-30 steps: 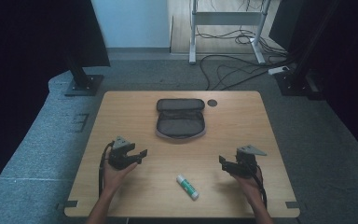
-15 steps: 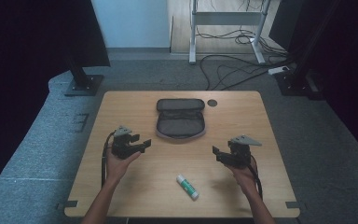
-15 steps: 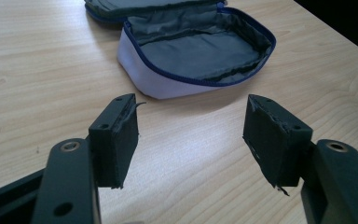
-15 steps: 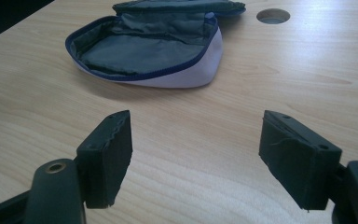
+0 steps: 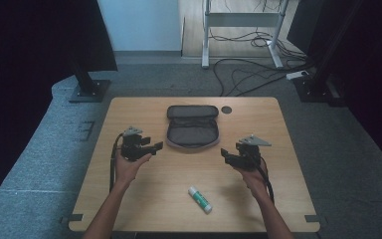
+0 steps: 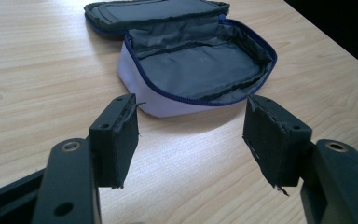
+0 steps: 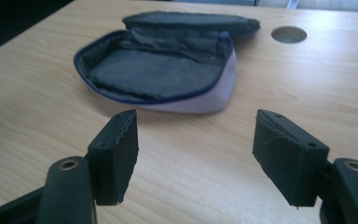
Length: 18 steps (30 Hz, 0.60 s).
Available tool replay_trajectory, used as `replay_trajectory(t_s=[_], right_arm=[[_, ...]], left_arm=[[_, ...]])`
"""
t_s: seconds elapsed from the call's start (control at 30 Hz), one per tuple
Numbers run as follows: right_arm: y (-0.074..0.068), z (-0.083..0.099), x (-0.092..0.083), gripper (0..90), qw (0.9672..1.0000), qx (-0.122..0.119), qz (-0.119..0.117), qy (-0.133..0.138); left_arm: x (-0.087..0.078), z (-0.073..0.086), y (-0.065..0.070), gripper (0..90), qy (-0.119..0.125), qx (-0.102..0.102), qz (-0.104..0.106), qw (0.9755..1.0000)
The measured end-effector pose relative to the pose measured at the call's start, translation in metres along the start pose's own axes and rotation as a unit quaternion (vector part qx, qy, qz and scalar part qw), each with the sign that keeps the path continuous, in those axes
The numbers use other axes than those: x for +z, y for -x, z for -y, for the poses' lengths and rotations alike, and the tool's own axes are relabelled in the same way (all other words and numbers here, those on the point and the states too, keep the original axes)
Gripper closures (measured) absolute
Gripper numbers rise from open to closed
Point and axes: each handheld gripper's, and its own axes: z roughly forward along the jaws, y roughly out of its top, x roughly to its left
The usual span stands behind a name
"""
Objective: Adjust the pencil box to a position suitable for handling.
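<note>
An open pouch lies unzipped in the middle of the far half of the wooden table, its lid folded back, its dark lining showing and a round hole in the tabletop just beside its right corner. The left gripper is held just to the left of the pouch and the right gripper just to the right, both pointing inward at it, both with jaws apart and nothing between them; the right jaws have just been closing a little. A glue stick lies near the front edge, well apart from both grippers.
</note>
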Motion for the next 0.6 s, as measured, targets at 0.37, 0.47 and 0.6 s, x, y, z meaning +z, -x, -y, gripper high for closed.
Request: replay_trajectory(t_s=[0.37,0.47,0.6], right_arm=[[-0.007,-0.012,0.018,32.1,1.0,-0.007,-0.002,-0.005],[-0.008,-0.014,0.024,32.7,1.0,-0.006,-0.002,-0.007],[-0.012,-0.017,0.034,33.7,0.9998,-0.011,0.001,-0.015]], left_arm=[[0.016,-0.015,-0.001,36.5,-0.011,-0.003,-0.004,0.9999],[0.021,-0.016,-0.002,36.4,-0.013,-0.004,-0.003,0.9999],[0.027,-0.018,-0.002,36.5,-0.018,-0.001,-0.003,0.9998]])
